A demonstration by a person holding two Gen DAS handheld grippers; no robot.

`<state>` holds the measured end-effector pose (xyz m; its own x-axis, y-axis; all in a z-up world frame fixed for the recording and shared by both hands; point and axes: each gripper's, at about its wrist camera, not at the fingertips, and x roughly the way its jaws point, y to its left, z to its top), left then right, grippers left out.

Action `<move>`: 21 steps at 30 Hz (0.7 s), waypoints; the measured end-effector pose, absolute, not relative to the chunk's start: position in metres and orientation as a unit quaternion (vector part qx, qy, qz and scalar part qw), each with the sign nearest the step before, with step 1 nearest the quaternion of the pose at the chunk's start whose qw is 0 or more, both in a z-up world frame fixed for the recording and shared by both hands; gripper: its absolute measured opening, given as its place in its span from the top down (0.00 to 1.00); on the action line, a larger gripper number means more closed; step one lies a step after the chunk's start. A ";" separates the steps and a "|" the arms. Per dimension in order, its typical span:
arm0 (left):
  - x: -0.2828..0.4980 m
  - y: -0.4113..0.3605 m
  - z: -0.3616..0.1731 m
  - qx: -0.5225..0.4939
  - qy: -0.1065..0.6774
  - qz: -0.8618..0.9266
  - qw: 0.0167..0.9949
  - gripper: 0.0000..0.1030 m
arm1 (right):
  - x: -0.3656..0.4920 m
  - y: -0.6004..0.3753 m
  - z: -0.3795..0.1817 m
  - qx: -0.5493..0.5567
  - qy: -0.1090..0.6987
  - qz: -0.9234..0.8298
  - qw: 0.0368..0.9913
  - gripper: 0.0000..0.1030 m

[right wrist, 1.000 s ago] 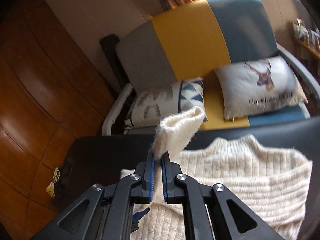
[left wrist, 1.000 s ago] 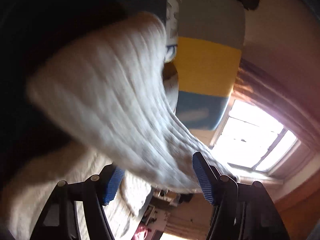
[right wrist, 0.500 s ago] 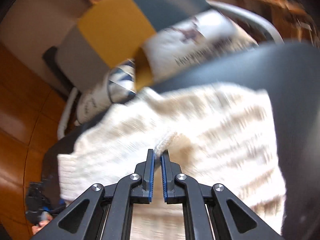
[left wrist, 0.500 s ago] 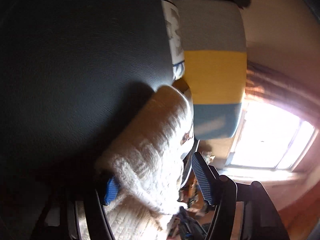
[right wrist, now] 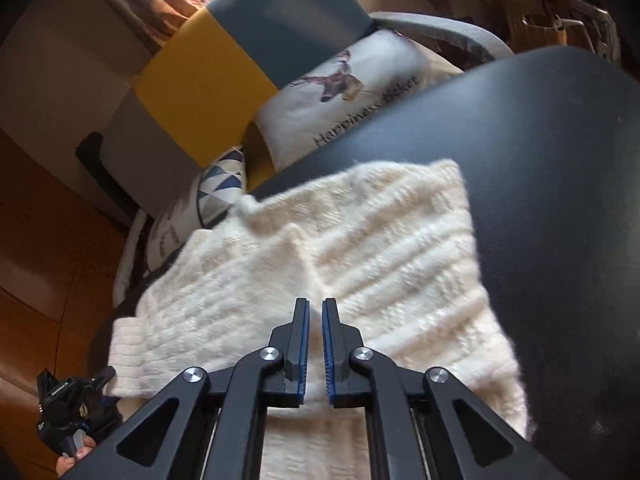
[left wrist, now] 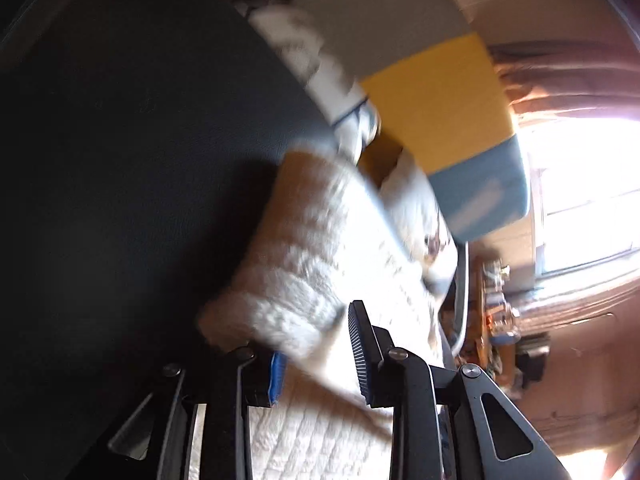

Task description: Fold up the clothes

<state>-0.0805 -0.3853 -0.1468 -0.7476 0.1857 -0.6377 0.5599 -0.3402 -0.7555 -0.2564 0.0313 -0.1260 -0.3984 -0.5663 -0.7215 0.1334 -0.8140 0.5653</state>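
Right tool (right wrist: 314, 344) released sweater (right wrist: 360, 240), slightly parted; left tool (left wrist: 318, 354) wide.

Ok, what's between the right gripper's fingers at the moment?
Nothing is pinched there. In the right wrist view the right gripper shows a narrow bare gap between its fingers, with the cream sweater lying flat on the black table behind.

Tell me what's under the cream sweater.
The cream knit sweater lies on a dark leather-like surface, visible around its far and right edges. Whatever lies directly beneath the knit is covered and cannot be seen.
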 end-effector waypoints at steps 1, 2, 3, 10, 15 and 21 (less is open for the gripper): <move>-0.080 -0.385 -0.152 0.336 0.567 -0.742 0.121 0.72 | -0.255 0.038 -0.136 0.508 -0.234 -0.799 0.222 0.95; -0.080 -0.385 -0.158 0.340 0.574 -0.736 0.117 0.72 | -0.253 0.044 -0.144 0.511 -0.256 -0.789 0.227 0.95; -0.080 -0.385 -0.164 0.343 0.581 -0.730 0.112 0.72 | -0.252 0.052 -0.145 0.499 -0.294 -0.778 0.243 0.92; -0.078 -0.390 -0.176 0.353 0.603 -0.708 0.100 0.71 | -0.259 0.046 -0.149 0.493 -0.385 -0.723 0.294 0.68; -0.076 -0.392 -0.180 0.349 0.614 -0.702 0.091 0.68 | -0.265 0.035 -0.160 0.497 -0.422 -0.712 0.261 0.68; -0.073 -0.396 -0.180 0.353 0.612 -0.703 0.083 0.66 | -0.272 0.009 -0.151 0.507 -0.367 -0.739 0.249 0.79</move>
<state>-0.0731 -0.3958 -0.1796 -0.7368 0.3159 -0.5978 0.5482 -0.2384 -0.8017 -0.2719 0.0093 -0.1510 -0.3618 -0.7403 -0.5666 -0.0044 -0.6064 0.7951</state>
